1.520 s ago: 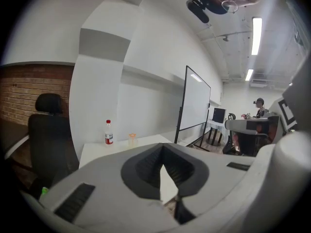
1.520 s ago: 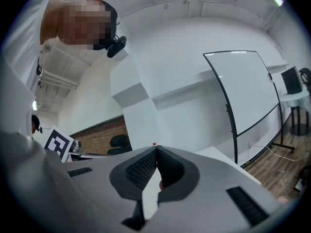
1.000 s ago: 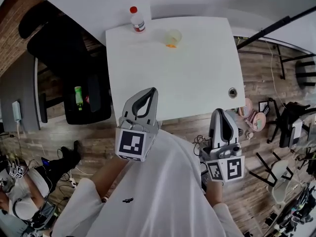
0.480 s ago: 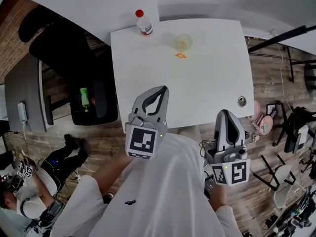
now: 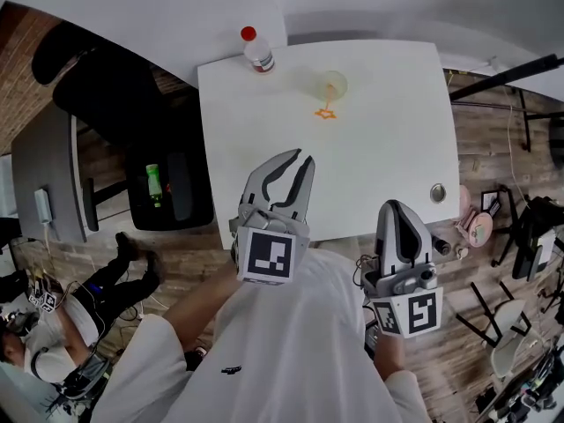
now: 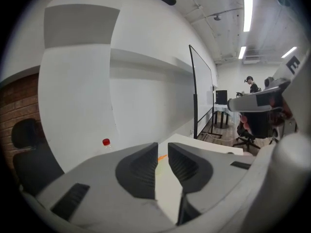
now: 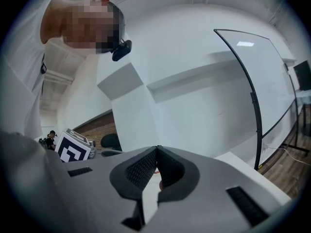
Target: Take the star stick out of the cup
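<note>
On my table (image 5: 370, 166) the bottle (image 5: 256, 49) stands upper left, the cup (image 5: 334, 84) right of it, the star stick (image 5: 327, 113) just below.

A second ago the left claw (image 5: 294, 159) had its jaws pressed together. Now they are opening, with a narrow gap between the tips and nothing in it. The claw has also eased slightly farther in over the near edge of the white surface (image 5: 388, 148).
</note>
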